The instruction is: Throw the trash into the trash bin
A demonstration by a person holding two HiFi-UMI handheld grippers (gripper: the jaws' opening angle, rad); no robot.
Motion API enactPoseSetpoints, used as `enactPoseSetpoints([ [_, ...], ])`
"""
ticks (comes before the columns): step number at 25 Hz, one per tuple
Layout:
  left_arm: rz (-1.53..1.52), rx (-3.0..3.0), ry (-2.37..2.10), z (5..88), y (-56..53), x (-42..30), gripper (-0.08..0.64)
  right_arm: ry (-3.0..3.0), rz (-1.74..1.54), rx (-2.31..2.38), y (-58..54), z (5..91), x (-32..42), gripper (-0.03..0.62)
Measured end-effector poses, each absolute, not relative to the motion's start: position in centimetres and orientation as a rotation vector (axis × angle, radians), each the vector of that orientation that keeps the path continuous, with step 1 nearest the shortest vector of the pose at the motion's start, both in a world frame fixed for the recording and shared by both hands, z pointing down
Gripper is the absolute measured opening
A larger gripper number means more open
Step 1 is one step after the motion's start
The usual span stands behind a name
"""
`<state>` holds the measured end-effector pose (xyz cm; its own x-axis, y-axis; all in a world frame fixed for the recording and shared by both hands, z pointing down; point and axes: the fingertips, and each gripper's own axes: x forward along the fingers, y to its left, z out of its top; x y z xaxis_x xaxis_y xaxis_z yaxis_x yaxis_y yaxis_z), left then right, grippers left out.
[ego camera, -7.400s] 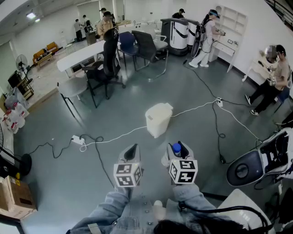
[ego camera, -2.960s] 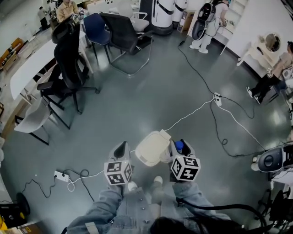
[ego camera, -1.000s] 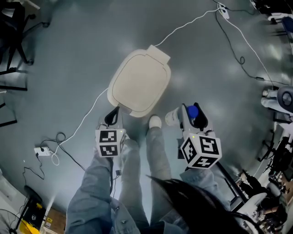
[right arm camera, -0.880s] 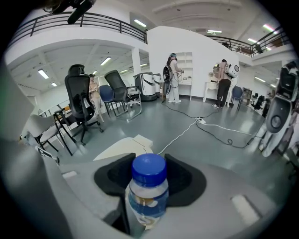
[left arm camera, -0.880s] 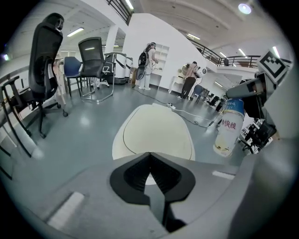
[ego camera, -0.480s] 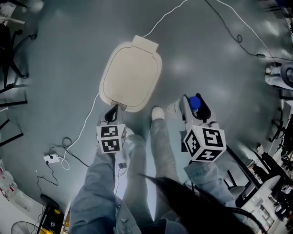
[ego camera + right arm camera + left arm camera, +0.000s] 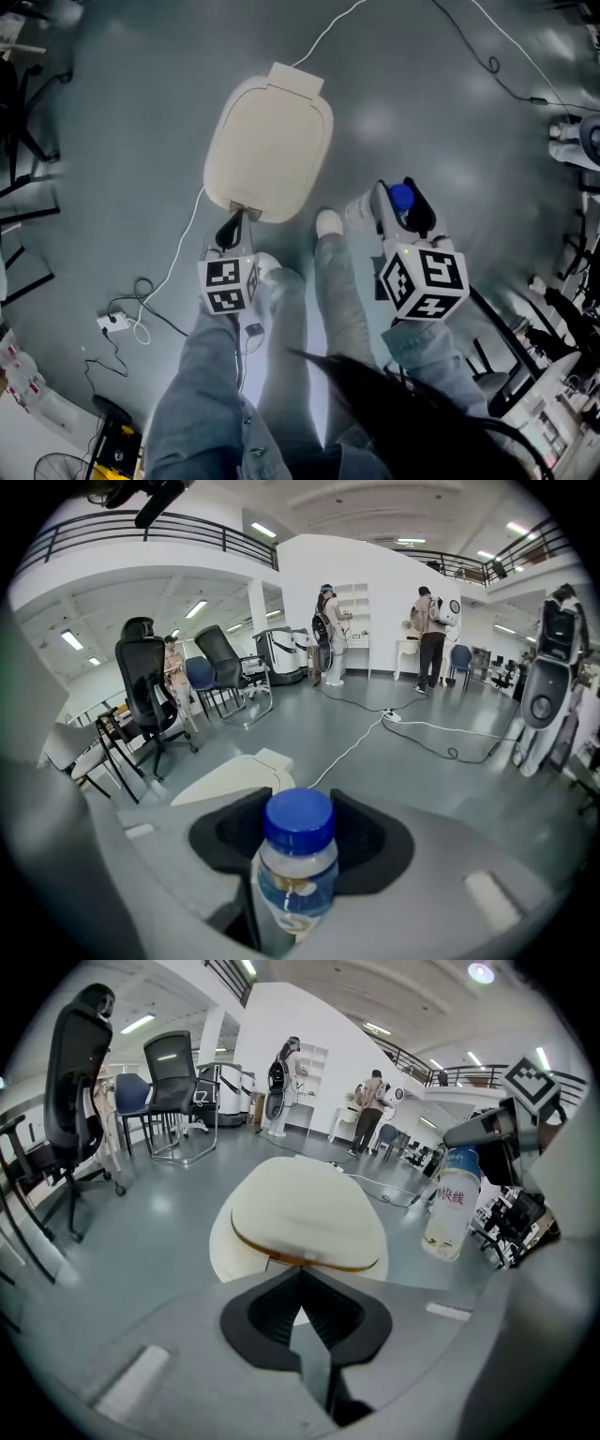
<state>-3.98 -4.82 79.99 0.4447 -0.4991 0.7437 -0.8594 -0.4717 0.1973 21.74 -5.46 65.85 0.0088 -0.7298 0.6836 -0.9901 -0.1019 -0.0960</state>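
Now the person stands right over the trash bin [image 7: 269, 141], which a few seconds back was well off across the floor; the last second only brings both tools in slightly closer and lower, then they settle. The walk-up looks finished, the drop hasn't started. The right tool [image 7: 397, 204] is clenched on the bottle [image 7: 360, 212], the trash here: blue cap [image 7: 298, 822] up between the pads, body hanging below, same grasp as in the earlier frames. It is held just to the right of the bin, over bare floor [image 7: 450, 112], not above the bin. The left tool [image 7: 232, 227] is clenched with nothing in it; the left gripper view shows the jaw tips meeting with only the bin front behind them. Its tip sits just beside the bin's near rim, by a small tab at the front edge [image 7: 246, 204]; can't tell if it touches. The lid [image 7: 307, 1211] is down flat, so there's no way in for the bottle yet. My guess is the empty left tool is placed to work the lid open, then the right swings over and releases. The person's shoes [image 7: 328, 223] are just beside the bin base. A white cable [image 7: 178, 255] runs along the floor at the bin's left; it could snag a foot.
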Motion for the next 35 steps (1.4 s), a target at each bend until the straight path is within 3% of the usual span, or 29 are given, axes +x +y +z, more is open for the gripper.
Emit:
enactPoseSetpoints([
  [17, 0.864, 2.076, -1.146, 79.5, -5.0, -3.7, 0.008, -1.793, 0.819, 1.854, -6.2, 64.5, 21.9, 0.196],
  [35, 0.701, 2.056, -1.408, 70.2, -9.1, -6.9, 0.008, -1.954, 0.773, 1.710, -9.5, 60.4, 16.7, 0.196],
])
